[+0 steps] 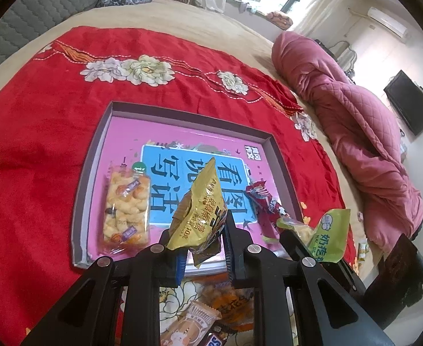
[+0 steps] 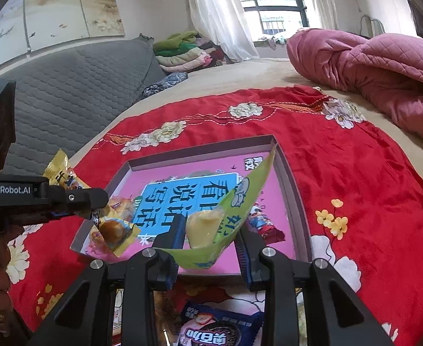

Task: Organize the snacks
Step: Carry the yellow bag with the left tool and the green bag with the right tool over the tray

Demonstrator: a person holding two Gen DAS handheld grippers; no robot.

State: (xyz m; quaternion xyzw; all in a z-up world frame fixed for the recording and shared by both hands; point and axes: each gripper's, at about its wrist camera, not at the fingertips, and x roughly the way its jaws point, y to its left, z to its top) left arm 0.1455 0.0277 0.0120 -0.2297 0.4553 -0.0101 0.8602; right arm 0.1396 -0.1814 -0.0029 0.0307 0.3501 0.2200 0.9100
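Note:
A shallow box lid [image 1: 96, 155] with a pink and blue printed floor lies on the red flowered blanket; it also shows in the right wrist view [image 2: 293, 178]. My left gripper [image 1: 201, 236] is shut on a yellow snack packet [image 1: 202, 201] held over the lid's near edge. My right gripper [image 2: 210, 239] is shut on a light green snack packet [image 2: 226, 216], also over the near edge; it shows at the right in the left wrist view [image 1: 331, 233]. Inside the lid lie a clear packet of puffed snacks [image 1: 126, 207] at the left and a red packet [image 1: 264, 201] at the right.
Several more snack packets lie on the blanket below the grippers, among them an orange one [image 1: 231, 302] and a blue cookie packet [image 2: 217, 328]. A pink quilt [image 1: 349, 132] is bunched at the right. A grey padded headboard [image 2: 76, 86] is at the left.

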